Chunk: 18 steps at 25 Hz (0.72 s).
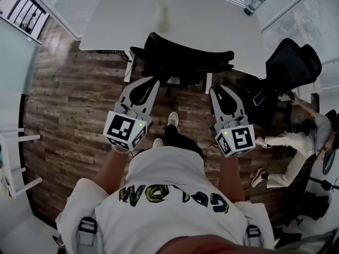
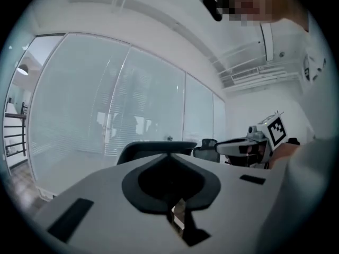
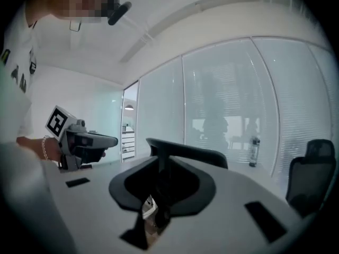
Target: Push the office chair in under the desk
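Observation:
A black office chair (image 1: pixel 183 54) stands at the white desk (image 1: pixel 212 25), its seat partly under the desk's front edge and its backrest toward me. My left gripper (image 1: pixel 153 81) is shut and empty, its tip just behind the left side of the backrest. On the right side my right gripper (image 1: pixel 214 91) also looks shut, with nothing in it. Whether either tip touches the chair I cannot tell. The left gripper view shows the backrest's top (image 2: pixel 156 147) beyond the closed jaws. It rises beyond the jaws in the right gripper view as well (image 3: pixel 185 150).
A clear bottle (image 1: pixel 255 3) and a pale cup (image 1: pixel 162 17) stand on the desk. A second black chair (image 1: pixel 294 65) sits at the desk's right end, with a seated person (image 1: pixel 296 136) beside it. Glass walls with blinds lie behind the desk. The floor is wood.

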Each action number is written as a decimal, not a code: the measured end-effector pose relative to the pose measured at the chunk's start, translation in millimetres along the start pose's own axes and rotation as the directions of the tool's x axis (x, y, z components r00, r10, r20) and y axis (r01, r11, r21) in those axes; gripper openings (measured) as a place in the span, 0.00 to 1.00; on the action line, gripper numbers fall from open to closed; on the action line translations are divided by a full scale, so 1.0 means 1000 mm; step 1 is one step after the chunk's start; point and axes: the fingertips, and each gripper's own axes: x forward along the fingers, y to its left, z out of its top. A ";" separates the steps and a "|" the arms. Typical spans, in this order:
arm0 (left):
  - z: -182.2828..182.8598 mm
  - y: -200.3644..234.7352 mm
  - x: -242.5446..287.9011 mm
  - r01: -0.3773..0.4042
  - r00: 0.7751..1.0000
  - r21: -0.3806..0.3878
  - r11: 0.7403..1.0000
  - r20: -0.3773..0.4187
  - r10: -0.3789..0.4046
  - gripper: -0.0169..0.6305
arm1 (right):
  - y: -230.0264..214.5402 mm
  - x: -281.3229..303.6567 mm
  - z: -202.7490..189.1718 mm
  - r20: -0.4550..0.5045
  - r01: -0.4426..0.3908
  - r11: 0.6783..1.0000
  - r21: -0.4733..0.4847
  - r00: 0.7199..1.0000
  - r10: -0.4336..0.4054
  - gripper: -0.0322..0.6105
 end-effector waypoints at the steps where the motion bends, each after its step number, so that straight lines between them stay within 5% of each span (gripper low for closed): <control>1: 0.005 -0.003 -0.004 -0.004 1.000 -0.001 1.000 0.008 0.004 0.06 | 0.008 -0.004 0.009 0.016 -0.007 1.000 0.002 1.000 0.007 0.16; 8: 0.034 -0.012 -0.028 -0.055 0.996 0.022 0.998 0.069 0.053 0.04 | 0.040 -0.023 0.050 0.064 -0.027 0.999 -0.047 0.998 0.030 0.13; 18: 0.039 -0.024 -0.041 -0.035 0.996 0.046 0.998 0.084 0.031 0.04 | 0.059 -0.029 0.052 0.058 -0.046 0.997 -0.069 0.997 0.050 0.07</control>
